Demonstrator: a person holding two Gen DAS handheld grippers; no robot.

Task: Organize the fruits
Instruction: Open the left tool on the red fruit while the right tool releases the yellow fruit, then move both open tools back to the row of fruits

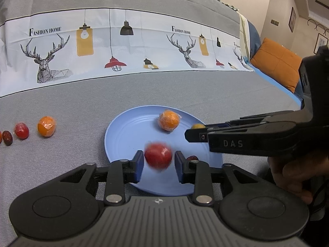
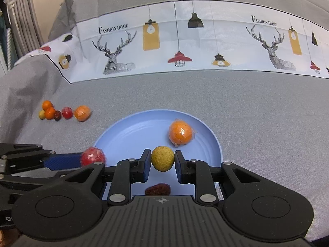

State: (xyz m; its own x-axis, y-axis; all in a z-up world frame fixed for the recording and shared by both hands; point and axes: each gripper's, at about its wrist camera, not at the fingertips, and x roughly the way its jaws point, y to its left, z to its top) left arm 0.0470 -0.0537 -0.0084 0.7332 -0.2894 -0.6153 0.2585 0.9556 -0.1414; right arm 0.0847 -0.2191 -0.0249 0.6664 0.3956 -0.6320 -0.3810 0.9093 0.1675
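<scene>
Grey woven cloth (image 1: 185, 90) covers the work surface and rises behind it. White printed band (image 1: 123, 47) runs across it: geometric deer heads, hanging lamps, "Fashion Home" lettering. Orange cushion (image 1: 276, 62) at right on blue upholstery. Cream wall (image 1: 277, 10) beyond with framed pictures (image 1: 292, 19). Right wrist view: grey pleated curtain (image 2: 24, 20) upper left. Even indoor light.
</scene>
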